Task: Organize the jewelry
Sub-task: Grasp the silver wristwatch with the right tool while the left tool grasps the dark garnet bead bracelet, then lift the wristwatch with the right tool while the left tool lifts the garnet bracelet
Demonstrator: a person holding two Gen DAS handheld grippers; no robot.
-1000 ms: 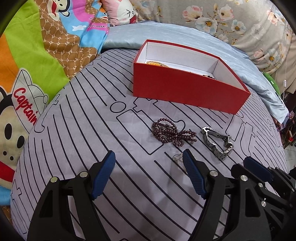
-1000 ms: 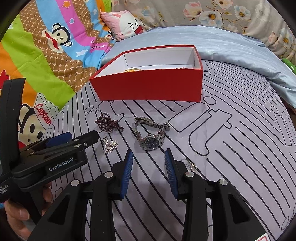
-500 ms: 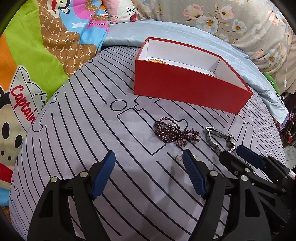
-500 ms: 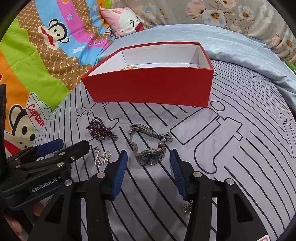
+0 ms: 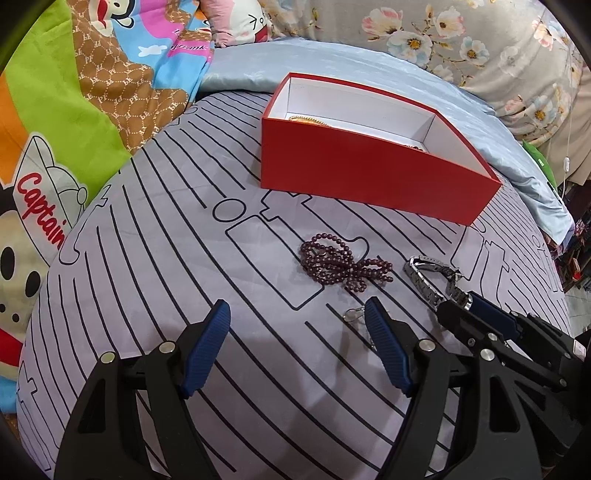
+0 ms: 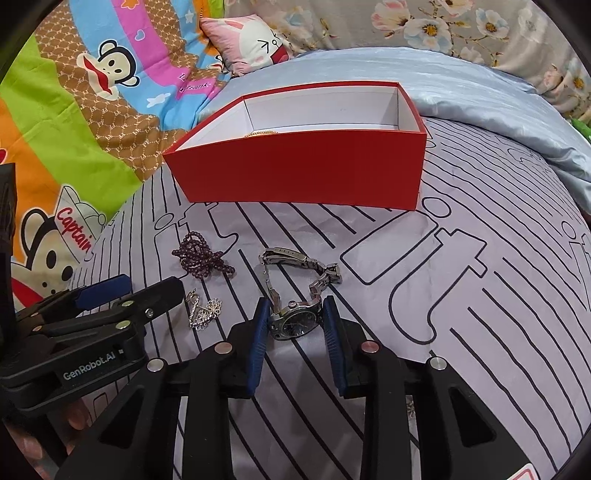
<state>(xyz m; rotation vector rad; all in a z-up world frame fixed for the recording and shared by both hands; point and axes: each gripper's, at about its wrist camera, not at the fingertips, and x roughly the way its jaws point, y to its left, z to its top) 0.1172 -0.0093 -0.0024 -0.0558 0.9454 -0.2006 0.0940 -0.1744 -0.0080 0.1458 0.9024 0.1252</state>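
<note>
Closing on the wristwatch (image 6: pixel 295 320): right gripper (image 6: pixel 295 325) astride the watch face, blue pads (image 6: pixel 258 332) at either edge of the case, jaws just narrowed; whether they yet press the metal cannot be told. Metal band looped away toward the far side, flat on the cover. Left gripper (image 5: pixel 295 350) idle, jaws wide apart with nothing between them, low over the cloth just left of the watch. Still loose on the bed: dark bead bracelet (image 6: pixel 201 258) left of the watch, small silver ornament (image 6: pixel 205 314) nearer, beside the left gripper's tip. Red box (image 6: pixel 303 173), open-topped and white-lined, on the far side, a gold piece (image 6: pixel 263 133) barely showing over its near wall. Judged step: securing the watch for transfer to the box; next move calls for a firm hold on the case, a lift clear of the trailing band, and carry over the near wall. Surface: lilac bedcover (image 6: pixel 480 295) with black line pattern, soft and uneven. Beyond: pale blue quilt (image 6: pixel 461 81), cartoon monkey blanket (image 6: pixel 92 92), floral cushion (image 6: pixel 480 22).
</note>
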